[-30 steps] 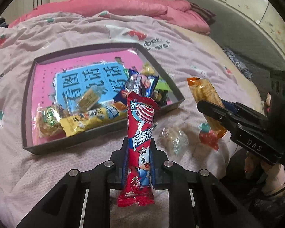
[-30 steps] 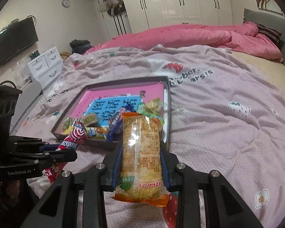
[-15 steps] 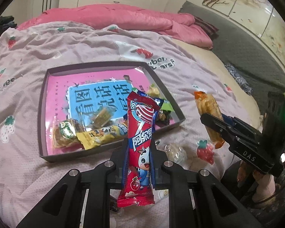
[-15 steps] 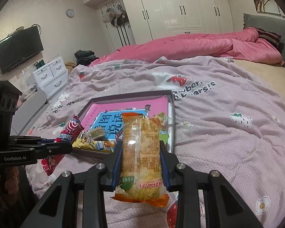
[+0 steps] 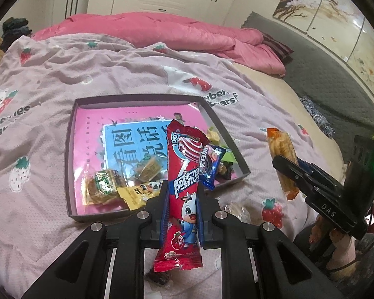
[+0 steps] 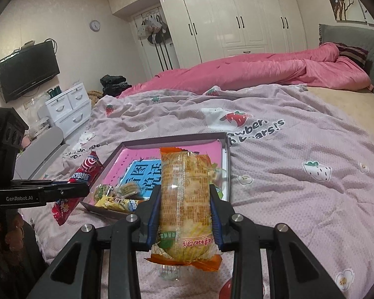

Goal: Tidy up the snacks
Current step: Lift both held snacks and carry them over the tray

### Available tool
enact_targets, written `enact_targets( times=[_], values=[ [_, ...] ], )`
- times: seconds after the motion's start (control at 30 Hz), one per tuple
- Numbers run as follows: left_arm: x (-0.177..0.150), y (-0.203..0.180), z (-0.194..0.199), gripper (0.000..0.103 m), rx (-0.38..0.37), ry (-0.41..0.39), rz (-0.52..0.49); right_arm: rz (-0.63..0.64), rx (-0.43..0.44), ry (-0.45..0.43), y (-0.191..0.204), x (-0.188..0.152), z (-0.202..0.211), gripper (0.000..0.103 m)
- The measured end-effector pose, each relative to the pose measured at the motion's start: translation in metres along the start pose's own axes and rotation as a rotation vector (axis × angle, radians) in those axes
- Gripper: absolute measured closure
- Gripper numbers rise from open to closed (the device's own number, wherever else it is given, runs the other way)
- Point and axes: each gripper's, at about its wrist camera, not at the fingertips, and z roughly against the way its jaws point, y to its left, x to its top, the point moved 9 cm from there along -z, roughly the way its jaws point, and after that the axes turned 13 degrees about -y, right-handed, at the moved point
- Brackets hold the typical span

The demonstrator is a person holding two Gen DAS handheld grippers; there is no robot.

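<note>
Several snacks are already lying in the tray [image 5: 71, 149] at centre frame; the left hand-held gripper [image 5: 180, 199] is clamping a red candy pack [image 5: 184, 174], the right hand-held gripper [image 6: 184, 211] is gripping an orange biscuit pack [image 6: 184, 194], and one clear-wrapped snack [image 5: 236, 210] is waiting on the bed [image 5: 87, 74].

We see a bed [image 6: 299, 174] under a strawberry-print cover, bearing a shallow tray [image 5: 71, 154], a pink quilt [image 6: 261, 72], and perhaps a clear-wrapped snack [image 5: 236, 210].

Red snack pack [image 5: 184, 189], orange pack [image 6: 185, 199], both upright
</note>
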Motion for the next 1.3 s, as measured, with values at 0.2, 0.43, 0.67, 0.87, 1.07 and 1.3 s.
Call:
enact_targets(
  times=[0.2,0.43,0.67,0.87,1.07,1.3],
  values=[
    [0.01,0.008,0.004,0.085,0.013,-0.026,0.014,0.003,-0.001,-0.02,-0.001,0.007,-0.002,0.068],
    [0.023,0.025,0.004,0.085,0.045,-0.057,0.04,-0.005,-0.007,-0.046,-0.006,0.018,-0.009,0.068],
    [0.037,0.048,0.007,0.085,0.09,-0.094,0.07,-0.009,0.0,-0.052,-0.009,0.024,-0.017,0.068],
    [0.041,0.06,0.0,0.085,0.12,-0.107,0.082,0.001,0.014,-0.046,-0.005,0.024,-0.024,0.068],
    [0.031,0.067,-0.02,0.085,0.146,-0.087,0.078,0.009,0.007,-0.043,-0.006,0.025,-0.031,0.068],
    [0.021,0.07,-0.038,0.085,0.168,-0.054,0.051,0.009,-0.004,-0.013,-0.013,0.02,-0.05,0.068]
  ],
)
